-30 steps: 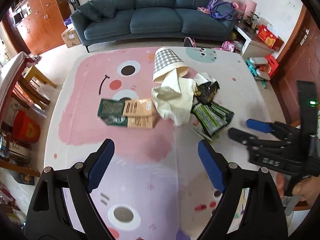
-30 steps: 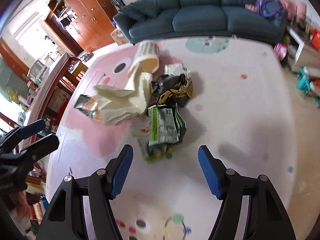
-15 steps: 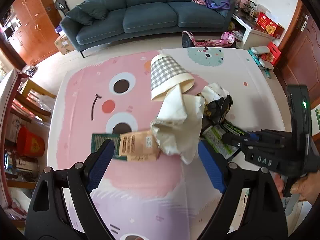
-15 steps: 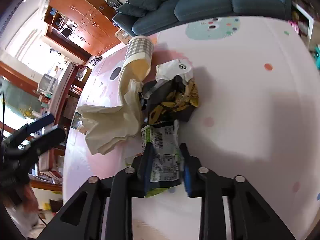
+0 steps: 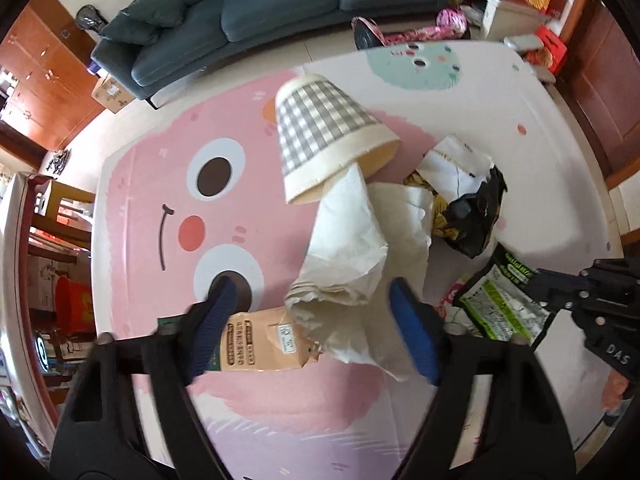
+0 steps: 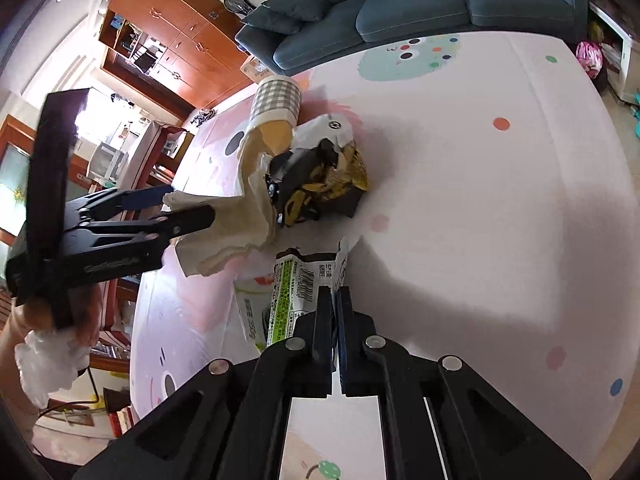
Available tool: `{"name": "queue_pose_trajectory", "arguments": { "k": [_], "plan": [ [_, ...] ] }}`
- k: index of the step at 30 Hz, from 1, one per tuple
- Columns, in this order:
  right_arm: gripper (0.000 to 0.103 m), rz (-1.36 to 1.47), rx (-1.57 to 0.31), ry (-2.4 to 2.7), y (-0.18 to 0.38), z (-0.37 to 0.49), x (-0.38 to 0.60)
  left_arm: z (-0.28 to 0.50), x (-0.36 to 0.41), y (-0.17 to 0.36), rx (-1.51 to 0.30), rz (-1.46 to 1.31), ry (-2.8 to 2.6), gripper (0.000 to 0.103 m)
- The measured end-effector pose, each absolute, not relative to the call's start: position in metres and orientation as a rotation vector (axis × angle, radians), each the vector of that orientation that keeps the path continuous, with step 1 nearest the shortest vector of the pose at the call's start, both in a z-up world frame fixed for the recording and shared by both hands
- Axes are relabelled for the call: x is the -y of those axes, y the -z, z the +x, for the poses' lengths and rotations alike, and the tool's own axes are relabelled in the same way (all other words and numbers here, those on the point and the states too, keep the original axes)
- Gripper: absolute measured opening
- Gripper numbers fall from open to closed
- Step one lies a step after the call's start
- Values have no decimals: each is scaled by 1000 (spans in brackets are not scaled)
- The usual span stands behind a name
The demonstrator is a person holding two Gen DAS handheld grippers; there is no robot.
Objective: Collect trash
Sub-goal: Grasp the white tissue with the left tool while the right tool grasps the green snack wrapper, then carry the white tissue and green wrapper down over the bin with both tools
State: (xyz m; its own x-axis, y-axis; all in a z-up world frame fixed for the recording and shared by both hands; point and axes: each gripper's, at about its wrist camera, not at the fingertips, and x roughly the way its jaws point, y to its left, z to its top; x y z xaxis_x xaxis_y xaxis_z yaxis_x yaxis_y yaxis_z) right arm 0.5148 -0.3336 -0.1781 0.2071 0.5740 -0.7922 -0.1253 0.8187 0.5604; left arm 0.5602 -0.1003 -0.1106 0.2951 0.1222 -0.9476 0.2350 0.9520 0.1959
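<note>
A pile of trash lies on the pink play mat [image 5: 168, 184]. A grey-checked bin [image 5: 324, 128] [image 6: 278, 96] lies tipped over, with crumpled cream paper [image 5: 348, 248] [image 6: 240, 220] spilling from its mouth. A tan packet [image 5: 260, 340] lies beside the paper. My left gripper [image 5: 312, 332] [image 6: 176, 206] is open, its fingers on either side of the paper's near end and the tan packet. My right gripper [image 6: 334, 292] [image 5: 536, 276] is shut on a green-and-white packet [image 6: 300, 280] [image 5: 500, 304]. A black-and-yellow wrapper [image 5: 468, 216] [image 6: 320, 184] sits behind it.
A blue-grey sofa [image 5: 248, 4] stands past the mat's far edge, wooden cupboards [image 5: 36, 80] at the left. A dark green packet [image 5: 168, 322] peeks out by my left finger. The hand [image 6: 40, 312] on the left gripper also holds white plastic [image 6: 44, 360]. Bare mat [image 6: 480, 220] lies to the right.
My right gripper has shut on the green-and-white packet. My left gripper has moved forward until its open fingers straddle the cream paper and the tan packet.
</note>
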Motion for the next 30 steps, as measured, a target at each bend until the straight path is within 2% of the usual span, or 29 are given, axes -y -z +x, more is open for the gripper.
{"name": "queue_pose_trajectory", "arguments": {
  "k": [1,3,12,13,21,30],
  "plan": [
    [2,426,-1278,-506,179,514,338,561,102,114,-1289,327,83,46],
    [2,441,-1275,-505,177,512,341,561,104,118,-1308,326,94,32],
    [2,452,-1258,-503,160,495,346,533,115,95,-1208,311,116,28],
    [2,451,-1255,-501,158,493,345,529,114,90,-1199,306,117,16],
    [2,457,-1232,-483,135,457,341,470,109,52,-1134,224,141,15],
    [2,448,-1202,-436,105,377,321,360,82,15,-1066,102,182,14]
  ]
}}
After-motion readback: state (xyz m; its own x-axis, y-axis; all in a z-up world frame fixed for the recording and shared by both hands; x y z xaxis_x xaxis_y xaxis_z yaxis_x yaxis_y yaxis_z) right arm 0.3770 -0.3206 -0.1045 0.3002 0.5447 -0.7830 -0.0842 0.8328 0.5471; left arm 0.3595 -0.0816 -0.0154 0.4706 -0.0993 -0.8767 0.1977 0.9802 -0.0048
